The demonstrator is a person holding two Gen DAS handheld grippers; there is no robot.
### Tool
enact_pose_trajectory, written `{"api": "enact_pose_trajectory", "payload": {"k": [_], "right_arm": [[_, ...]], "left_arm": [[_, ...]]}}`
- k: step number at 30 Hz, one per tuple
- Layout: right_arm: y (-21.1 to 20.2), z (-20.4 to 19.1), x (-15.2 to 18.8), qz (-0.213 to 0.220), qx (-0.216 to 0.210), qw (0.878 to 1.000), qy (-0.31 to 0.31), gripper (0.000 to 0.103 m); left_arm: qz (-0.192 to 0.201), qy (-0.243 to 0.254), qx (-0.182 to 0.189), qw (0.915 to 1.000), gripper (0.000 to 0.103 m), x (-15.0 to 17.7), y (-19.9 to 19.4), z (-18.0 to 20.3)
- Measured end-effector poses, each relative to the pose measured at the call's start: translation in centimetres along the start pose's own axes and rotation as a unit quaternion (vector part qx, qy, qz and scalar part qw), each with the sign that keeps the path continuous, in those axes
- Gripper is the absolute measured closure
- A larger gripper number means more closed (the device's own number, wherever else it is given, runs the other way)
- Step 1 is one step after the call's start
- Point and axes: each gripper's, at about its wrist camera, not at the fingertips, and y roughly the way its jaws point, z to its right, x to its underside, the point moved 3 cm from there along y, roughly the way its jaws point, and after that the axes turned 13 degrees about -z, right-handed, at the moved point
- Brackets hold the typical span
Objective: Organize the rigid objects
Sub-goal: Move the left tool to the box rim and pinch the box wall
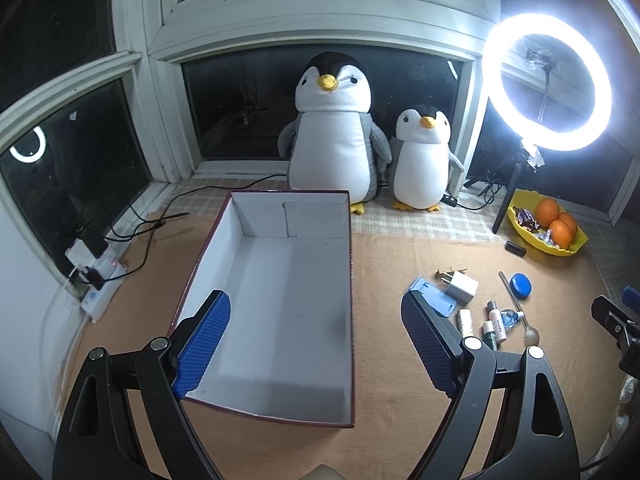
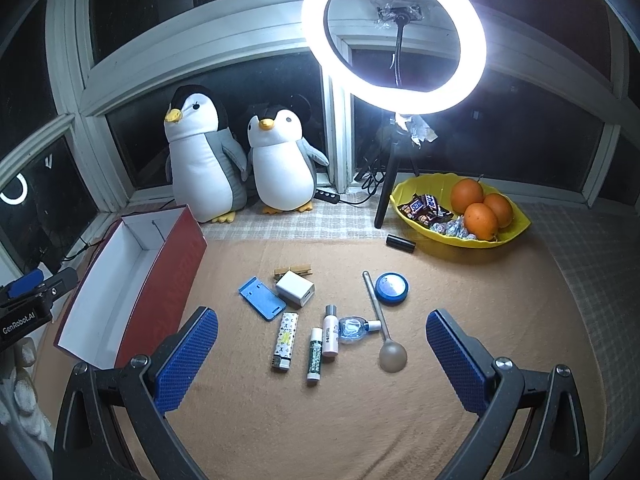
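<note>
The right gripper, jaws wide and empty, hangs over the lip balm, which lies lengthwise ahead; the box sits leftward.

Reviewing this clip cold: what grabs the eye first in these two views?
The glaring ring light at the back right, then the two plush penguins against the dark window. Below them, an open red box with a bare white inside sits left of small items scattered on the tan mat, including a spoon and a blue round tin.
</note>
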Motion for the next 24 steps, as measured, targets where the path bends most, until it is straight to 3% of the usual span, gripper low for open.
{"api": "enact_pose_trajectory", "payload": {"k": [8,15,24], "right_arm": [[1.0,-0.1,0.0,-0.009,-0.008,1.000,-0.004,0.000],[2.3,0.0,0.2,-0.021,-0.011,1.000,-0.005,0.000],[4.1,0.4,0.7,-0.042,-0.009,0.999,-0.005,0.000]], "left_arm": [[-0.036,-0.039,-0.030,0.9982,0.017,0.5,2.5,-4.6],[-0.074,-0.079,-0.072,0.9915,0.021,1.8,5.5,-10.1],[-0.129,-0.113,-0.094,0.9807,0.049,4.1,9.3,-13.9]]}}
